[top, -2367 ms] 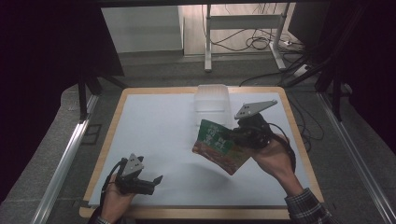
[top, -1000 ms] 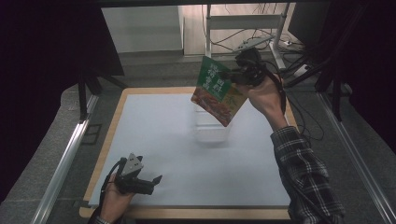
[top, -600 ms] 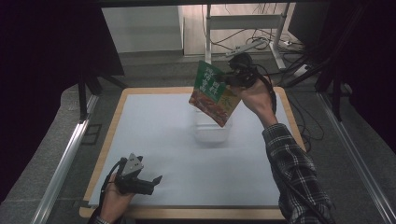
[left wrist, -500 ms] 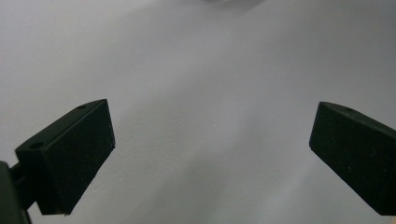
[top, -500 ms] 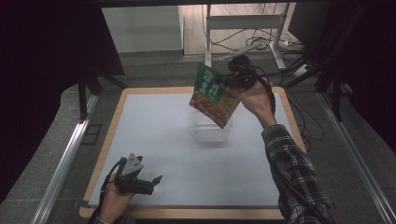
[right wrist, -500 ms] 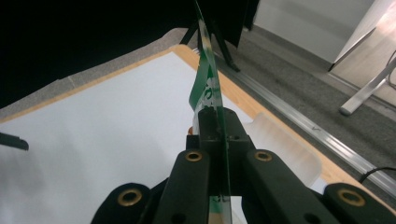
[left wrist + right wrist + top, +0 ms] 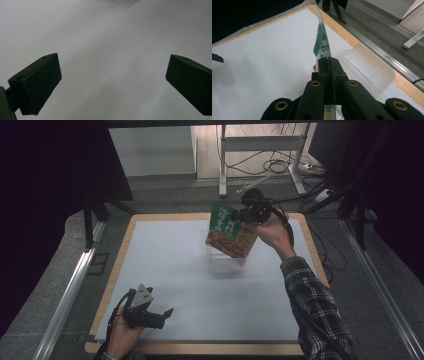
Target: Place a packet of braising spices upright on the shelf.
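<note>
A flat green and orange food packet (image 7: 230,231) hangs tilted in the air over a clear plastic container (image 7: 226,266) at the back middle of the white mat. My right gripper (image 7: 241,215) is shut on the packet's upper right edge. In the right gripper view the packet (image 7: 322,42) runs edge-on out of the closed right gripper (image 7: 328,62), with the clear container (image 7: 364,67) directly beneath. My left gripper (image 7: 162,318) rests open near the front left corner. The left gripper (image 7: 112,82) has only bare white mat between its wide-apart jaws.
The white mat (image 7: 165,255) lies on a wood-edged board (image 7: 122,245). A metal rail (image 7: 70,290) runs along the left side. Behind the board are a table frame (image 7: 260,145) and floor cables (image 7: 280,167). A plaid sleeve (image 7: 315,310) crosses the right front.
My right gripper carried the packet from in front of the container up and toward the back, then lowered it slightly over the container. The left gripper has not moved.
</note>
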